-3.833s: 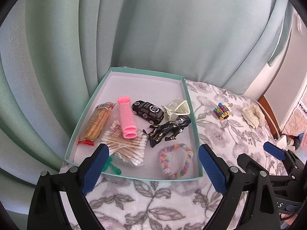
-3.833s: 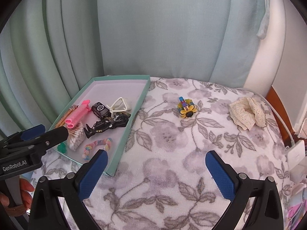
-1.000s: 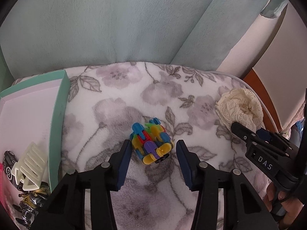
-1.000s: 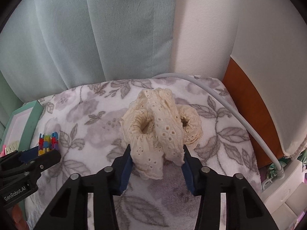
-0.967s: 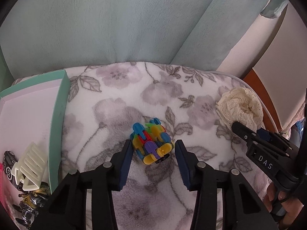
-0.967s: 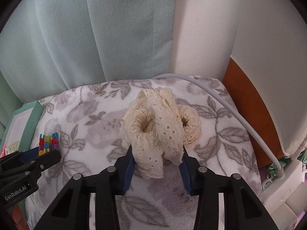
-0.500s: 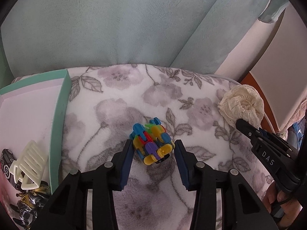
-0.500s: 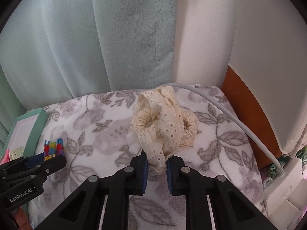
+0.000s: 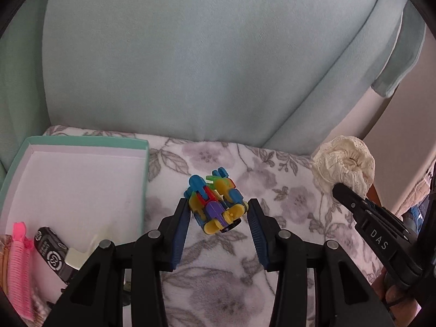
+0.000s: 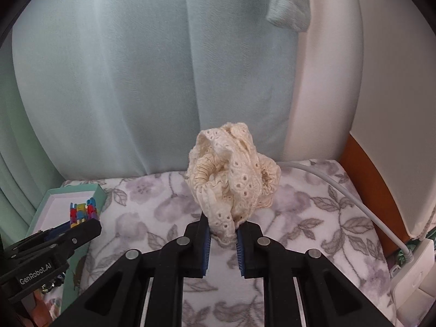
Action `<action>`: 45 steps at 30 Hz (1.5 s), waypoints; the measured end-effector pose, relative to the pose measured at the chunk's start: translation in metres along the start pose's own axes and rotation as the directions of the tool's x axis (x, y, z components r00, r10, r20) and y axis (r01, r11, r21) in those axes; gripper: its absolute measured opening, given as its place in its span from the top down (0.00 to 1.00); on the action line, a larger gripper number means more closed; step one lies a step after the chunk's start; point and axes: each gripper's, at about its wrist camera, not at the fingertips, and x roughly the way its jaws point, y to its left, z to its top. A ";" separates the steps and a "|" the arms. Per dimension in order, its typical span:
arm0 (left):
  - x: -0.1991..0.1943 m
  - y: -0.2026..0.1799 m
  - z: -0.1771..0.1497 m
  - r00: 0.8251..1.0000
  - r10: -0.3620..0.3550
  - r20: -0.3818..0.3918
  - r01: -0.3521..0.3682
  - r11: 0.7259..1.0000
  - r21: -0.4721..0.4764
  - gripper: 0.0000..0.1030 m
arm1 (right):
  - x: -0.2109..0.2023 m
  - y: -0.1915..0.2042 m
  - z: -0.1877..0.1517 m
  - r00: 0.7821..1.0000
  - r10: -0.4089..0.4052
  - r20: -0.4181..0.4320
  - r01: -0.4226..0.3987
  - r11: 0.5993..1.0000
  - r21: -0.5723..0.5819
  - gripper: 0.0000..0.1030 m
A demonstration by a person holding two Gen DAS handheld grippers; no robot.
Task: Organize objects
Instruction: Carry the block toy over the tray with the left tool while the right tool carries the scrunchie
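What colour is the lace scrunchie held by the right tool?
Cream, with eyelet holes; the scrunchie shows best in the right wrist view, pinched by the right tool.

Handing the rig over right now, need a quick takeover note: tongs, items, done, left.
Left tongs: shut on the multicoloured plastic block toy, which looks lifted off the grey floral blanket.
Right tongs: shut on the lower edge of the cream lace scrunchie, held up off the blanket.
Teal shallow box, to the left, already holds a pink ribbed hair roller, a black toy car and a cream claw clip.
Done: both loose items gripped.
Left: carry both to the box and release them.
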 end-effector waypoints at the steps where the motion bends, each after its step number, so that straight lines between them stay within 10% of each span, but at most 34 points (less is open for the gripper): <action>1: -0.004 0.004 0.003 1.000 0.009 0.015 -0.009 1.000 -0.009 0.57 | 0.000 0.006 0.002 1.000 0.012 0.006 -0.012 1.000 -0.005 0.84; 22: -0.059 0.122 0.025 0.937 0.319 0.144 -0.284 0.933 -0.223 0.57 | 0.028 0.132 0.015 0.971 0.238 0.004 -0.236 0.962 -0.137 0.84; 45: -0.075 0.193 0.013 0.911 0.399 0.102 -0.336 0.863 -0.378 0.57 | 0.043 0.196 -0.018 0.928 0.358 -0.102 -0.373 0.891 -0.260 0.84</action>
